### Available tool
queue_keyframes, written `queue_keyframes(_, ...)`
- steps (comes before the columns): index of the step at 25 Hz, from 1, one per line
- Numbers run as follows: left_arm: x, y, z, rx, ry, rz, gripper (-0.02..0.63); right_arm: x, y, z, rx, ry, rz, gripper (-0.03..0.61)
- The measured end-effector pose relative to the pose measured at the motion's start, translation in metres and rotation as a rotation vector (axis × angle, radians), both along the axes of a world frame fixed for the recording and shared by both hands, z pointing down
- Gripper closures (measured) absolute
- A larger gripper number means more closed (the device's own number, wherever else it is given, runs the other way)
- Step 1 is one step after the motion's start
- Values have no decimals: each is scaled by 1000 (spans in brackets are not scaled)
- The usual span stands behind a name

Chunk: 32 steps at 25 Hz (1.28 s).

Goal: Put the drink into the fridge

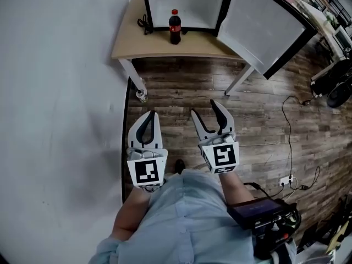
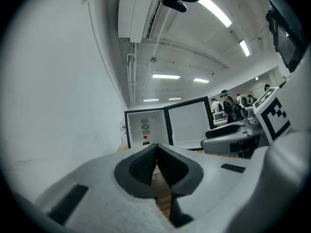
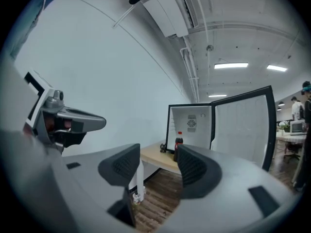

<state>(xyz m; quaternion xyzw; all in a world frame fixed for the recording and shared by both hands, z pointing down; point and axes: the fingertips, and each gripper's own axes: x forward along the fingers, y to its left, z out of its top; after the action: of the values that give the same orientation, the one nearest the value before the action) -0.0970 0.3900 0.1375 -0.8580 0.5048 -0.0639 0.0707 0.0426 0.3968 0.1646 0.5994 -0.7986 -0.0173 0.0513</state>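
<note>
A dark cola bottle [image 1: 175, 27] with a red cap stands upright on a light wooden table [image 1: 137, 43], just in front of a small fridge [image 1: 184, 4]. The fridge door [image 1: 264, 29] is swung wide to the right. Both grippers hang over the wooden floor, well short of the table. My left gripper [image 1: 147, 126] has its jaws pressed together with nothing between them. My right gripper [image 1: 212, 111] stands open and empty. In the right gripper view the bottle [image 3: 178, 147] shows far off between the jaws, before the fridge [image 3: 192, 125].
A white wall [image 1: 55, 92] runs along the left. A small bottle [image 1: 142, 96] lies on the floor by the table's left leg. A power strip [image 1: 286, 180] and cables lie on the floor at right, with office chairs [image 1: 335, 84] beyond.
</note>
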Motion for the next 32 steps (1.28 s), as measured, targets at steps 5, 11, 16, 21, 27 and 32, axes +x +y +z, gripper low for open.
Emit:
queue_keyframes(5,-2,-23,16,-68,12,-5,604,-1,-25,10,-23,4,12,330)
queue_keyframes(11,-3,-55,30,-99,-1,-9,604,3,-56,27,-58,-1,24,330)
queue_keyframes(16,-2,-95,45,-121,-22,-25,604,9,-98,39,-80,-6,16,330)
queue_keyframes(21,14,-157,54,-166,-35,-40,604,23,-164,45,-102,-9,-1,330)
queue_keyframes(27,37,-237,55,-161,-47,-59,604,49,-250,40,-90,-16,-19,330)
queue_keyframes(32,58,-293,45,-158,-66,-82,604,65,-312,32,-85,-23,-50,328)
